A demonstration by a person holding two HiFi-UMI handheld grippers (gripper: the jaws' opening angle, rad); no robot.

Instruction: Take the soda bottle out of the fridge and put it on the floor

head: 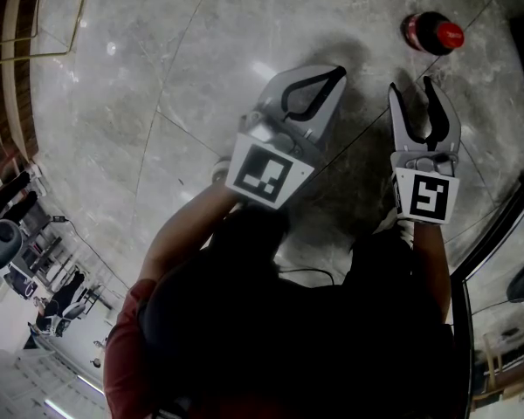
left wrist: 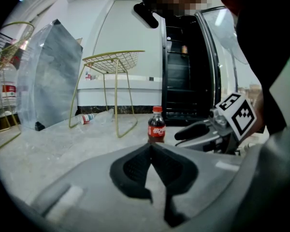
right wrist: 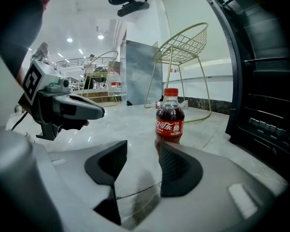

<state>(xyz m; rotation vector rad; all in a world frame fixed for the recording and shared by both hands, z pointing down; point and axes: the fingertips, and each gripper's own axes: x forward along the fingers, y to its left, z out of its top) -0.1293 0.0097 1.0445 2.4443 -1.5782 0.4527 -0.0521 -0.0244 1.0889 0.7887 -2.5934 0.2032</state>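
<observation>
As the head view reads from left to right, my left gripper (head: 336,75) comes first, jaws drawn together at the tips with nothing between them, held idle above the grey marble floor (head: 183,85). Next is my right gripper (head: 410,90), jaws standing apart at a moderate width and empty. Beyond its tips, clear of both pads, the cola soda bottle (head: 432,33) stands upright on the floor, red cap on. The open fridge (right wrist: 266,81) lies at the far right. The right gripper view shows the same order: left gripper (right wrist: 94,112), my own jaws (right wrist: 142,149), and the bottle (right wrist: 170,117) just past the right-hand pad.

By my reading the bottle is out and set down, so the step in hand is the retreat. To do it well I should keep the right jaws parted and draw straight back along their own line. I should avoid any sideways sweep, since a tall narrow bottle on polished stone would likely tip at a light knock. The left gripper should stay well aside.
</observation>
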